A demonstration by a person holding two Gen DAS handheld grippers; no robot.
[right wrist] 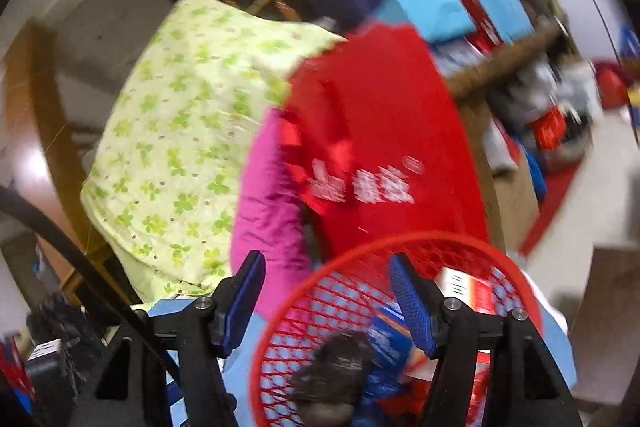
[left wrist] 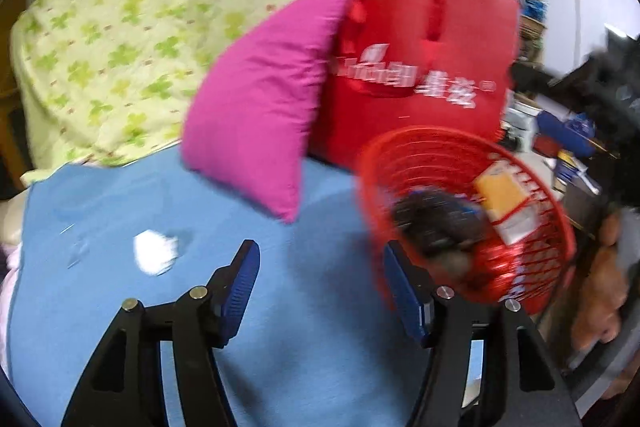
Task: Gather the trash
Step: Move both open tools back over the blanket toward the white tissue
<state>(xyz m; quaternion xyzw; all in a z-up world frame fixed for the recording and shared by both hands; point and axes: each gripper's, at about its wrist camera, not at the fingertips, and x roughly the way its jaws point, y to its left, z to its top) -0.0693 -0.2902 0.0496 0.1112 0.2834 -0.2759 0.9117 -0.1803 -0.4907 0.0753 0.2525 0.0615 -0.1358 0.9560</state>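
Observation:
A crumpled white paper scrap (left wrist: 154,253) lies on the blue sheet (left wrist: 280,327), ahead and left of my left gripper (left wrist: 320,249). That gripper is open, with only sheet between its fingers. To its right, a red mesh basket (left wrist: 536,259) stands on the bed, touching the right finger. It holds a dark lump (left wrist: 436,223) and a yellow-and-white box (left wrist: 506,203). My right gripper (right wrist: 326,259) hovers open over the basket (right wrist: 304,315), whose rim passes between the fingers untouched. Inside lie the dark lump (right wrist: 336,367), a blue packet (right wrist: 388,343) and a red-and-white box (right wrist: 468,291).
A magenta pillow (left wrist: 256,119) and a red bag with white lettering (left wrist: 424,67) lean together behind the basket. A green clover-print quilt (left wrist: 132,27) is heaped at the back left. Cluttered boxes and goods (right wrist: 540,115) fill the right side. Both views are motion-blurred.

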